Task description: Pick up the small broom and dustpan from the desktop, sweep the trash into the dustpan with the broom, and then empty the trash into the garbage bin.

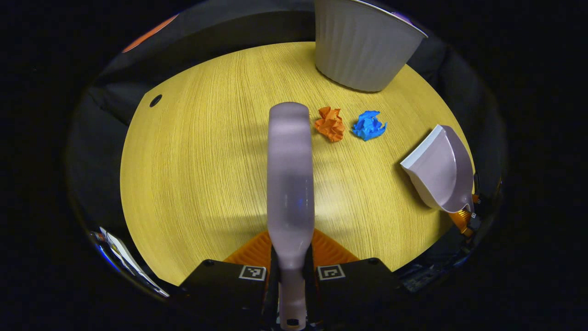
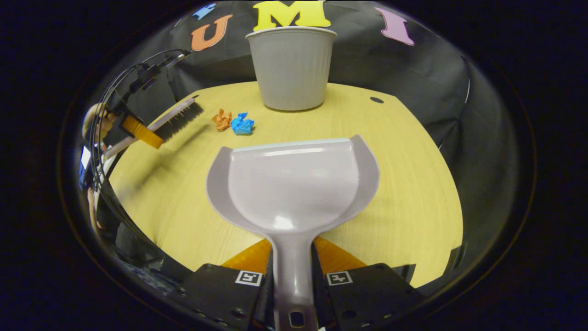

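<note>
The garbage bin (image 2: 292, 69), a pale ribbed tub, is seen standing upright at the far side of the yellow wood-grain bench (image 2: 404, 184), in front of the black cloth wall. The dustpan (image 2: 294, 184) is held by its handle between the fingers of the right gripper (image 2: 294, 266), which are closed narrowly on it; its scoop is raised above the bench with the open lip turned toward the bin. In the left gripper view the same dustpan (image 1: 442, 170) is seen at the right edge of the bench, tilted, well apart from the paper. The small broom (image 1: 289, 184) is clamped at its handle between the fingers of the left gripper (image 1: 291, 269), and its back is seen from above, stretching forward over the bench. In the right gripper view the broom (image 2: 177, 119) is shown at the left with its dark bristles pointing down, held clear of the surface. Two crumpled scraps of trash lie on the bench between broom and bin: an orange paper ball (image 1: 330, 123) and, just beside it, a blue paper ball (image 1: 369, 125).
</note>
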